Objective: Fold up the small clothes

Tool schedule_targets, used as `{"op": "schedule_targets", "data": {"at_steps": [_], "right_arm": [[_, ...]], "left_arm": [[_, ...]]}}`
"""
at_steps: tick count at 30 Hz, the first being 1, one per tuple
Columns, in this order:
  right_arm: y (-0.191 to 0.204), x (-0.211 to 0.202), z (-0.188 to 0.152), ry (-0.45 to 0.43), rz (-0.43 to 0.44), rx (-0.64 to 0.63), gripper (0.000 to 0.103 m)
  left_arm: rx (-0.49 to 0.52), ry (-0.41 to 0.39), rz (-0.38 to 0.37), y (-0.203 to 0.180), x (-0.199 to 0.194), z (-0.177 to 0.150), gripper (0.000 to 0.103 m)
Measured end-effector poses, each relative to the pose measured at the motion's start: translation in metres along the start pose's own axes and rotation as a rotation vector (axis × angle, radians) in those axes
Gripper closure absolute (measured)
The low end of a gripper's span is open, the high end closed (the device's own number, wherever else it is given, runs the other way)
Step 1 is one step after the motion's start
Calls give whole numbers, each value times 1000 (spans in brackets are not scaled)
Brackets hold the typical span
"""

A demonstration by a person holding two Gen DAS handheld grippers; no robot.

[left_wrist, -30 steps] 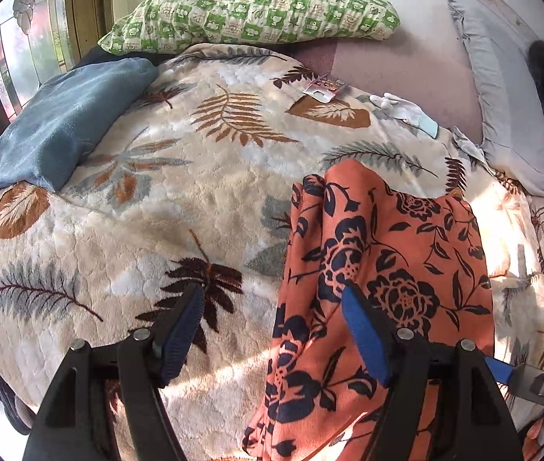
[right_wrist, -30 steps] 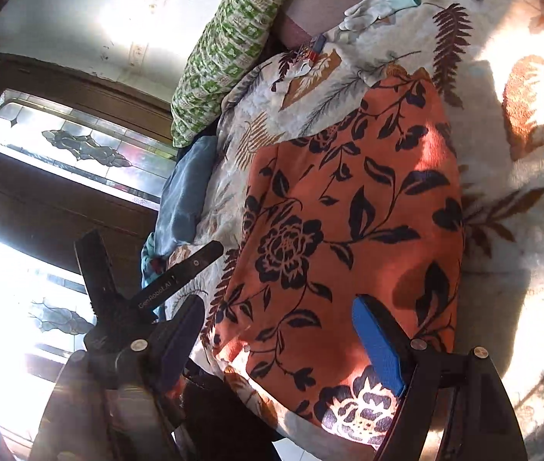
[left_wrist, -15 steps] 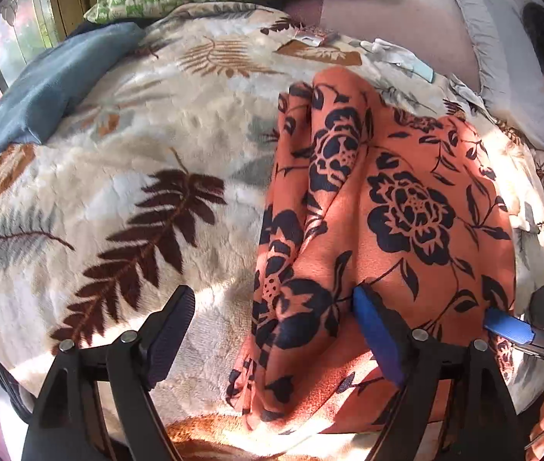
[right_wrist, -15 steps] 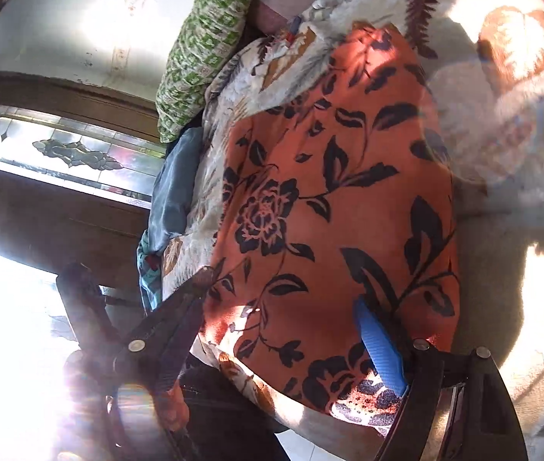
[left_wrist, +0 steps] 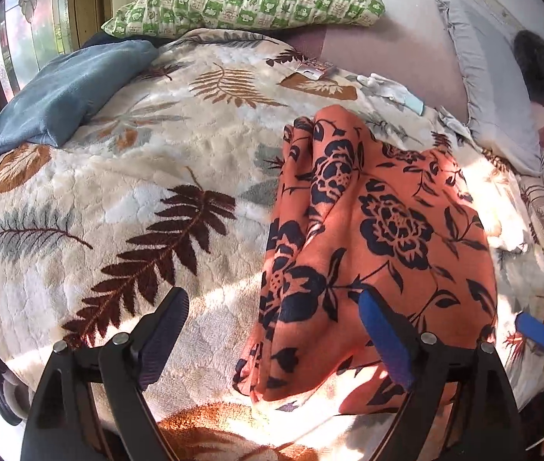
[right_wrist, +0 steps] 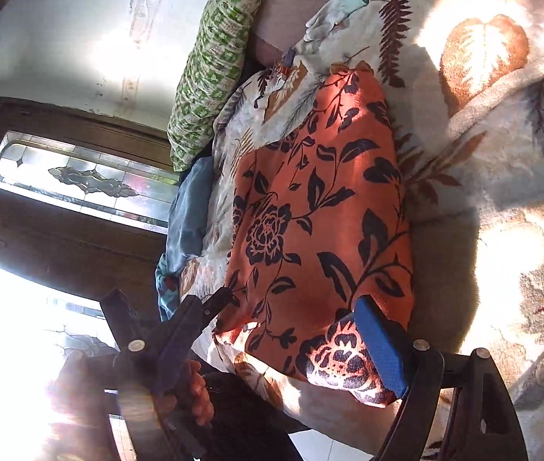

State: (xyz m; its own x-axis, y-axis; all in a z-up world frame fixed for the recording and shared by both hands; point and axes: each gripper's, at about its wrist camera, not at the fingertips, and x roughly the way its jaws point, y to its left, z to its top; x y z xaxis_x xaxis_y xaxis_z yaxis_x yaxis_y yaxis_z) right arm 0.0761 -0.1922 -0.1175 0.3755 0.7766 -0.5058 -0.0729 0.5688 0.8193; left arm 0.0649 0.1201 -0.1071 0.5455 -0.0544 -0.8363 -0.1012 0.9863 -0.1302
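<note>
Leaf-print blanket [left_wrist: 126, 199] now shows more; both claws gape above orange garment [left_wrist: 379, 238].

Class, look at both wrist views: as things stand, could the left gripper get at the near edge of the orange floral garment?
Probably yes. The left gripper is open, and the orange floral garment lies flat on the leaf-print blanket just ahead, its near edge uncovered.

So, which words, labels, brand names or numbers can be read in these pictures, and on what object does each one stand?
No text can be read with confidence.
Small red-and-white printed packet on the leaf-patterned fleece blanket: print too small and blurred.
Orange garment with dark blue flowers: pattern only, no words.
Green-and-white checked pillow: motifs only.
</note>
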Motion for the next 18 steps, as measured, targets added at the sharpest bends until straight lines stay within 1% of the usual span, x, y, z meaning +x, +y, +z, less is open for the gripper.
{"op": "schedule_targets", "data": {"at_steps": [2, 3, 4, 5, 7, 8, 10, 12, 13, 14, 16, 18], "right_arm": [[12, -1, -4, 3, 23, -49, 19], [17, 3, -6, 13, 36, -68, 19], [18, 10, -8, 33, 40, -79, 18], [13, 23, -12, 69, 21, -75, 18], [-10, 54, -18, 180, -99, -17, 19], [-11, 54, -18, 169, -91, -13, 19], [2, 43, -12, 155, -74, -40, 19], [15, 25, -1, 83, -59, -84, 19], [16, 16, 7, 48, -47, -89, 19], [13, 9, 16, 16, -34, -72, 19], [-3, -2, 40, -38, -35, 4, 19], [-20, -4, 65, -82, -36, 50, 19]], "left_arm": [[41, 50, 55, -3, 14, -7, 12], [40, 70, 49, -1, 20, -9, 12], [15, 74, 36, 2, 21, -10, 12], [-14, 78, 22, 5, 18, -9, 12], [-28, 59, 6, 6, 8, -6, 12], [-14, 33, 7, 4, 1, -4, 12], [10, -16, 12, -2, -11, 4, 12], [53, -51, -23, -15, -18, 16, 12], [79, -70, -27, -23, -20, 23, 12], [106, -88, -21, -31, -21, 30, 12], [168, -116, -28, -48, -18, 44, 12], [208, -101, -23, -61, -5, 54, 12]]}}
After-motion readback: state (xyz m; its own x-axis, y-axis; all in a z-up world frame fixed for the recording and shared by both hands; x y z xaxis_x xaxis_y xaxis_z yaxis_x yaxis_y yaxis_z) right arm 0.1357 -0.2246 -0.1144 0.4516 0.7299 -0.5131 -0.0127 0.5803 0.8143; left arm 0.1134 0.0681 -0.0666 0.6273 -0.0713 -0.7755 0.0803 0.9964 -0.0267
